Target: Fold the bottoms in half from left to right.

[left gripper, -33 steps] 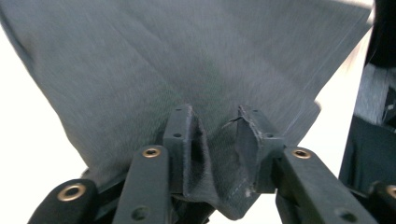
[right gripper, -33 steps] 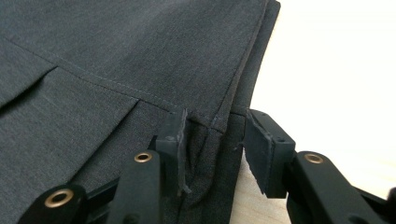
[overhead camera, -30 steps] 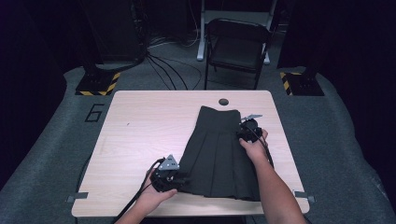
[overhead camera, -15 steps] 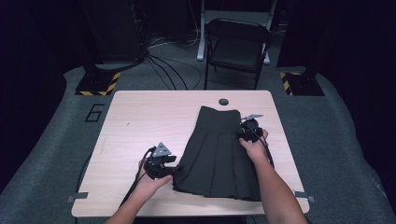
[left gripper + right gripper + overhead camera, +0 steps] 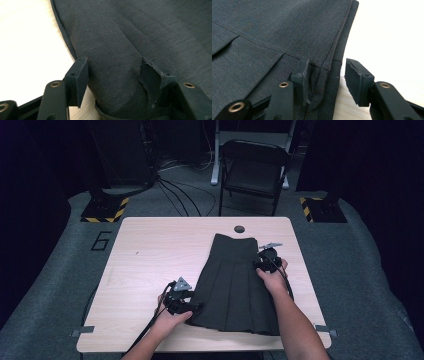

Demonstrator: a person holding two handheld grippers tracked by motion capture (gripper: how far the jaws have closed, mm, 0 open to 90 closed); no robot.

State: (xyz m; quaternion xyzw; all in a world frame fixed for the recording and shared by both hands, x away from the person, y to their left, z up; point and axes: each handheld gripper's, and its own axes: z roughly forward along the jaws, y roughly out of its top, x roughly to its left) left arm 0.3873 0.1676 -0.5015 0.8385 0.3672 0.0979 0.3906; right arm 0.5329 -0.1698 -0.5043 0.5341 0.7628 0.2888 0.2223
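Note:
A dark pleated skirt (image 5: 232,285) lies flat on the pale wooden table (image 5: 150,255), waistband at the far end. My left gripper (image 5: 196,306) rests at the skirt's near left edge. In the left gripper view (image 5: 113,67) its jaws have just been opening and stand wide, with the skirt's (image 5: 130,32) hem edge lying loose between them. My right gripper (image 5: 262,262) is at the skirt's right side, just below the waistband. In the right gripper view (image 5: 327,67) its jaws have just been opening a little. The side seam of the skirt (image 5: 274,30) lies between them, the right pad (image 5: 354,80) clear of the cloth.
A round hole (image 5: 239,228) sits in the table near its far edge. A black folding chair (image 5: 255,170) stands behind the table. Yellow-and-black striped stand bases (image 5: 102,210) flank it on the grey floor. The left gripper's cable runs off the near edge.
The left hand shifted along the skirt's lower left edge, and the cloth there now lies flat. The right hand has stayed where it was.

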